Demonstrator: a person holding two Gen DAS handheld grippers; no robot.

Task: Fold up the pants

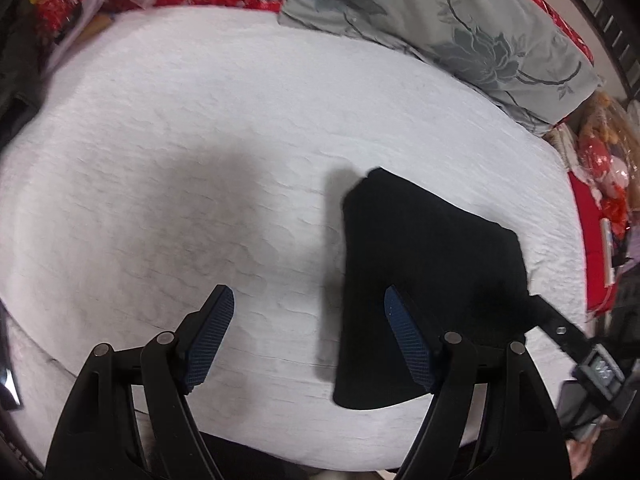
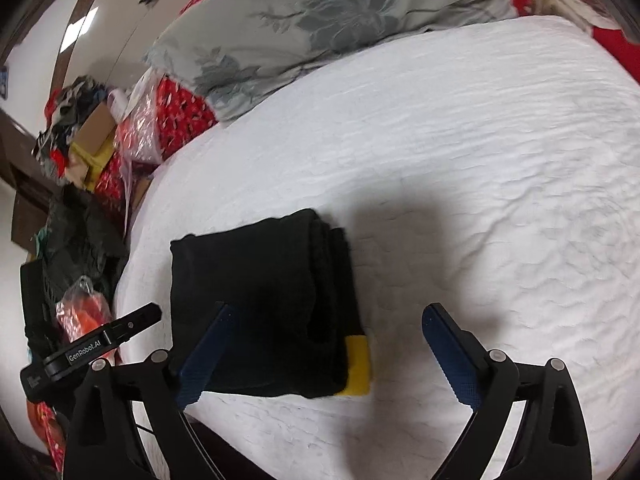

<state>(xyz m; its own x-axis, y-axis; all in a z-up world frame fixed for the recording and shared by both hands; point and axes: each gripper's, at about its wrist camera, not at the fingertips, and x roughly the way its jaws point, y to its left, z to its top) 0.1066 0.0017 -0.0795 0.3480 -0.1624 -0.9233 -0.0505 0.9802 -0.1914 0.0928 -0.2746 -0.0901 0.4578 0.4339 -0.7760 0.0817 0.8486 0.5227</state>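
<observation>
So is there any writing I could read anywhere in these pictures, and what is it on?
"GenRobot.AI": white print on the left tongs, seen from the right wrist camera.
A small grey display on the right tongs, seen from the left wrist camera: too blurred to read.
Nothing else legible.

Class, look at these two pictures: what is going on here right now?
A person with a gripper in each hand is folding pants on a bed. The black pants lie in a compact folded stack on the white bedspread, with a yellow patch showing at one corner. The left gripper and right gripper are both open above the bed, holding nothing. A grey flowered pillow lies at the far side.
</observation>
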